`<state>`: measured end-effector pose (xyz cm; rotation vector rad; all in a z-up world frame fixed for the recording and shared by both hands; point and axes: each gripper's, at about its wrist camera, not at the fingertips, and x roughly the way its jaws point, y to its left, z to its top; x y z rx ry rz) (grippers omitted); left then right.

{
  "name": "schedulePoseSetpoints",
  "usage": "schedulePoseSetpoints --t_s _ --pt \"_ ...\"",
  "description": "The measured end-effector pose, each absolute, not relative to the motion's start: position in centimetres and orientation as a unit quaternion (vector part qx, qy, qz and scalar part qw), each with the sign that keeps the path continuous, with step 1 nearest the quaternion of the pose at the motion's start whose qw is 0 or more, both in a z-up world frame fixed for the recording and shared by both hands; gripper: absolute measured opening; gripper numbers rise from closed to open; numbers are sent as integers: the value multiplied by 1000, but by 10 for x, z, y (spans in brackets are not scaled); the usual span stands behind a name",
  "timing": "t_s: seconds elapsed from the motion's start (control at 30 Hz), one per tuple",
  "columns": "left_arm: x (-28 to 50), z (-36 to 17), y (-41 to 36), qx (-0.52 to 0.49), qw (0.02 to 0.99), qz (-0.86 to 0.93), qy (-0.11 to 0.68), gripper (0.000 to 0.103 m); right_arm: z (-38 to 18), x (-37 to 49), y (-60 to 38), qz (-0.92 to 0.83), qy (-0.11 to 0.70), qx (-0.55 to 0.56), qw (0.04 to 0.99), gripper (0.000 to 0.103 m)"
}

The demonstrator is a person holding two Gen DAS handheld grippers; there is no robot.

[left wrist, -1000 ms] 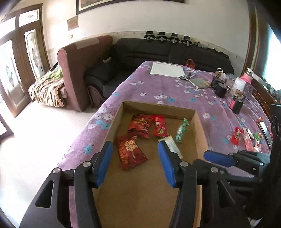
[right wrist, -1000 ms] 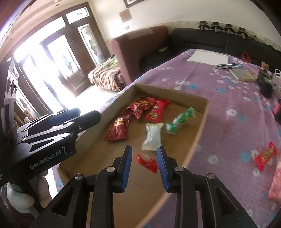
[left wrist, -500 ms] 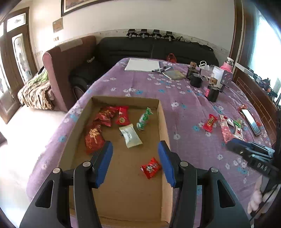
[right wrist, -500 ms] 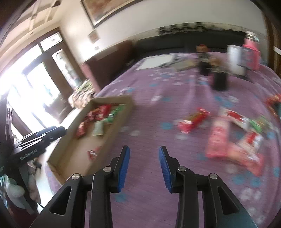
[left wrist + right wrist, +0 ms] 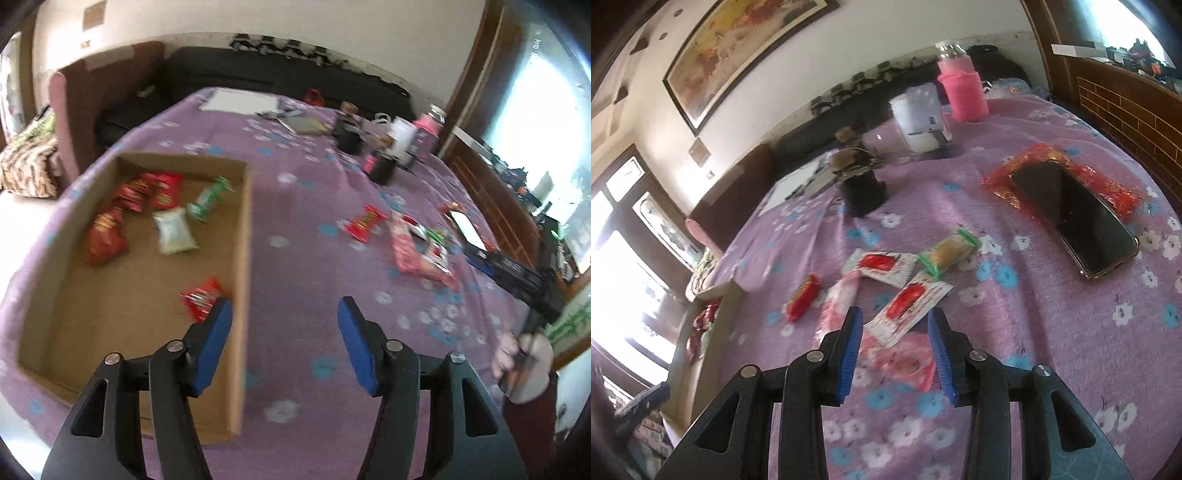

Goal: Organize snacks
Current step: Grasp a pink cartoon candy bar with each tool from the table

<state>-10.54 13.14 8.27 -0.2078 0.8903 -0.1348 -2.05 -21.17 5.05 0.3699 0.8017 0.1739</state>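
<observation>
A shallow cardboard box (image 5: pixel 242 236) lies on the purple flowered cloth and holds several snack packets, among them a small red one (image 5: pixel 201 297) near its right wall. My left gripper (image 5: pixel 284 314) is open and empty, over the box's right wall. My right gripper (image 5: pixel 894 325) is open and empty, just above a white packet with a red print (image 5: pixel 908 304). Around it lie a pink packet (image 5: pixel 840 299), a red bar (image 5: pixel 802 297), another white-red packet (image 5: pixel 879 264) and a green-ended snack (image 5: pixel 948 253). The loose snacks (image 5: pixel 404 240) also show in the left wrist view.
A phone (image 5: pixel 1075 218) lies on a red wrapper (image 5: pixel 1015 173) at the right. A black cup (image 5: pixel 862 190), a white container (image 5: pixel 919 118) and a pink bottle (image 5: pixel 962 90) stand further back. A wooden headboard (image 5: pixel 1126 107) borders the right side. A sofa (image 5: pixel 288 79) stands behind.
My right gripper has swung right from the box to the loose snacks and now hovers close over them. My left gripper has shifted right from above the box interior to its right wall.
</observation>
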Motion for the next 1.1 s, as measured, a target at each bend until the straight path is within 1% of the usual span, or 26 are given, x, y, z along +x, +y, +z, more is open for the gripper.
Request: schedulePoseSetpoints --t_s 0.17,0.3,0.5,0.6,0.67,0.73,0.8,0.93,0.97,1.03,1.1 --pt "-102 70 114 -114 883 -85 448 58 31 6 -210 73 403 192 892 40" --pt "-104 69 106 -118 884 -99 441 58 11 9 -202 86 423 173 885 40" --pt "-96 62 92 -124 881 -113 443 58 12 0 -172 167 442 141 870 41" --pt "-91 57 87 -119 878 -113 449 58 13 -8 -150 189 446 102 869 41" --pt "-90 54 84 -117 876 -113 454 58 15 -13 -137 182 442 67 876 45" --pt "-87 52 81 -115 874 -113 458 58 15 -16 -132 182 441 53 877 48" --pt "-85 50 78 -112 873 -113 461 58 15 -20 -127 178 442 41 878 48" --pt "-77 54 70 -101 872 -116 464 58 15 -23 -124 163 446 16 880 47" --pt "-73 56 66 -97 873 -118 463 58 15 -25 -123 157 446 8 881 45" --pt "-66 59 60 -93 874 -123 461 58 15 -29 -119 142 446 -18 884 44" --pt "-55 61 52 -92 871 -127 465 58 14 -33 -112 128 444 -50 886 39"
